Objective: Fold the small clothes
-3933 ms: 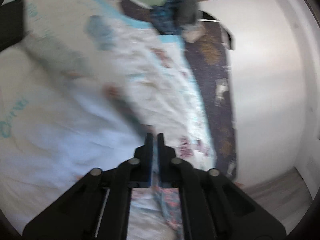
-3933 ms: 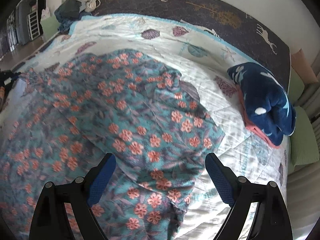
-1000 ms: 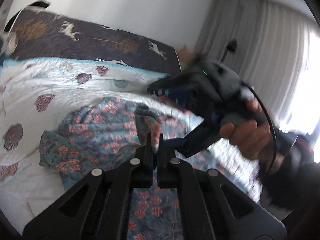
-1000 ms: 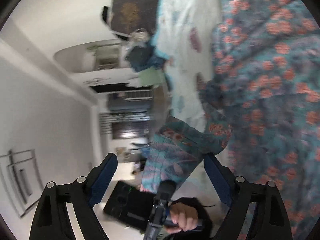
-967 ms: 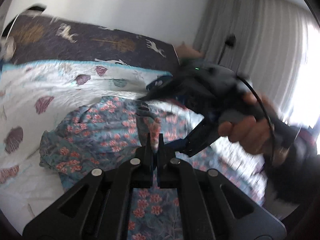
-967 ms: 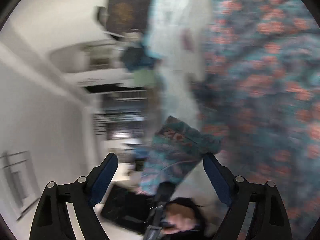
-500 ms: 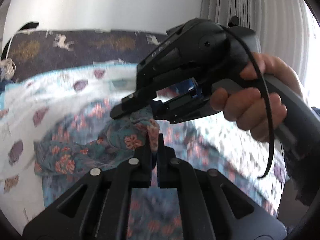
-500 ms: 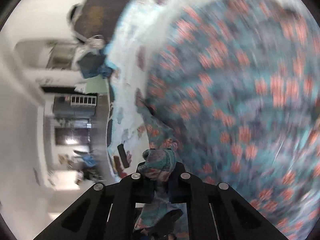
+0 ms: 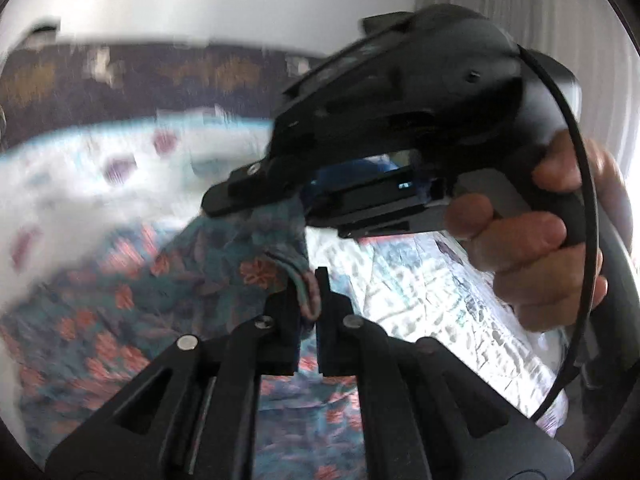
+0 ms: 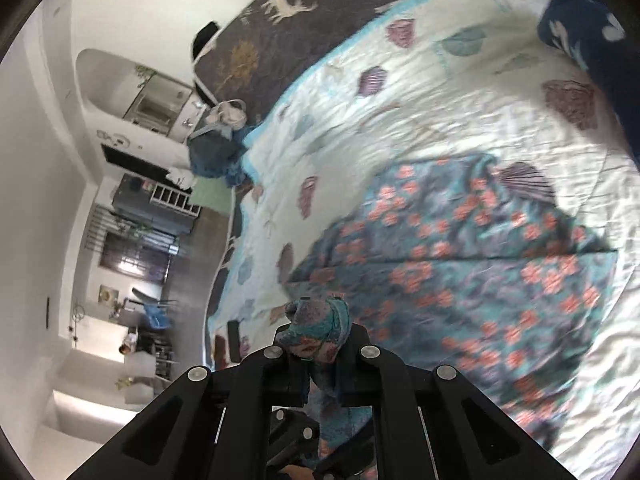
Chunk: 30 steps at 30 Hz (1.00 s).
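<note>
My left tool [image 9: 307, 292] and right tool [image 10: 316, 340] were both clamped on the floral garment [image 10: 460, 272], lifted above the bed [image 10: 400, 128].

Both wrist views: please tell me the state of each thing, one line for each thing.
Left tongs: shut on a bunched edge of the floral garment.
Right tongs: shut on another bunch of it.
Floral garment: lifted at both held points, the rest spread on the quilt.
Quilt: lying flat, wrinkled.
Navy blanket: resting on the quilt.

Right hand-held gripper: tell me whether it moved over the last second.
Yes. The right hand-held gripper swung toward the quilt, closing on the floral garment.
</note>
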Motion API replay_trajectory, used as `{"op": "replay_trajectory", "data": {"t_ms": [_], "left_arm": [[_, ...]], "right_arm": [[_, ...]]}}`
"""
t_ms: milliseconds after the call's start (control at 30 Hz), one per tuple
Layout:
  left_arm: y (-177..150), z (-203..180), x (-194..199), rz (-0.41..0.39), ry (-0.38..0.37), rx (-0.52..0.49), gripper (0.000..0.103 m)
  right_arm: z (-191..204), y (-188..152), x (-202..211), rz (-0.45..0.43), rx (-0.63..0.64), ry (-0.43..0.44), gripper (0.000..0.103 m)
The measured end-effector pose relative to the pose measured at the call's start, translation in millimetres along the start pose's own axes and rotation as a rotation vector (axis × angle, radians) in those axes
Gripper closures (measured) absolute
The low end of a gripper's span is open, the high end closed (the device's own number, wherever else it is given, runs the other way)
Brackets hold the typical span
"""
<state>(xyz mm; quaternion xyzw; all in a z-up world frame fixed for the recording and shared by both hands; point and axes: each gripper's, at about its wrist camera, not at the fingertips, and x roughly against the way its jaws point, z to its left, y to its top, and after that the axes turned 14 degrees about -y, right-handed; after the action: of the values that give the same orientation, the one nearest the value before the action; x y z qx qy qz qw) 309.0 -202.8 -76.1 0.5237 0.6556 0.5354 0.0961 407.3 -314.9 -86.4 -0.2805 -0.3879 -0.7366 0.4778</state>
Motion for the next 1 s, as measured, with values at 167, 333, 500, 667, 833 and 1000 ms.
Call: {"op": "replay_trajectory", "data": {"t_ms": [167, 333, 500, 667, 833, 1000], "left_arm": [[-22, 21, -59, 0.151, -0.076, 0.145, 0.098], [-44, 16, -97, 0.247, -0.065, 0.154, 0.097], [-46, 28, -101, 0.357, -0.078, 0.195, 0.078], [-31, 44, -36, 0.290, -0.034, 0.156, 0.044], [-21, 135, 44, 0.104, 0.114, 0.252, 0.035], [-43, 242, 67, 0.020, 0.114, 0.485, 0.041]], "right_arm": [[-82, 9, -37, 0.052, -0.141, -0.021, 0.096], [-138, 6, -54, 0.078, -0.210, -0.033, 0.096], [-150, 2, -66, 0.072, -0.136, -0.116, 0.095], [-133, 0, -45, -0.020, 0.008, -0.293, 0.081], [-97, -17, 19, -0.298, 0.110, -0.519, 0.059], [-54, -45, 8, -0.328, 0.292, -0.403, 0.056]]}}
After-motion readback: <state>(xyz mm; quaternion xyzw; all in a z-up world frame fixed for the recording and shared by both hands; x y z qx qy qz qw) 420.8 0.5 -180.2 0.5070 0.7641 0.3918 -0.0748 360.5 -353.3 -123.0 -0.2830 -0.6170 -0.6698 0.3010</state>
